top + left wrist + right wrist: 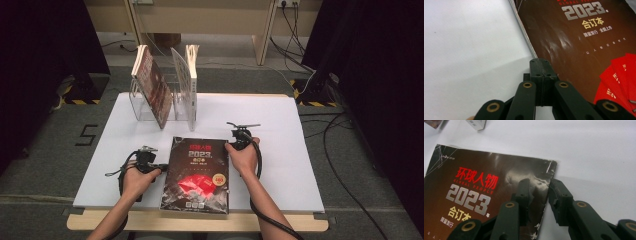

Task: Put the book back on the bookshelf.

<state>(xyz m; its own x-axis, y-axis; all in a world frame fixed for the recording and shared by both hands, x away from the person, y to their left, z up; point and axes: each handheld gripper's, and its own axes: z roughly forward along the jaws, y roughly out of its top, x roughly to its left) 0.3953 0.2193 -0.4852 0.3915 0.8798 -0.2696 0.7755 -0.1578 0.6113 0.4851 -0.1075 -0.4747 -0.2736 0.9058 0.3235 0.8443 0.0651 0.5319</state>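
One white sheet [280, 120] covers a wooden desk [150, 222] on grey carpet, with dark curtains at both sides and bare room to the right of everything. One clear rack [145, 107] at the far left holds three upright books [150, 85], and one dark magazine [197, 175] lies flat at the near edge, its bottom overhanging the sheet. Two tongs flank it: the left tongs [541, 75] pressed together on nothing beside its left edge, the right tongs [537, 191] spread astride its top right corner.
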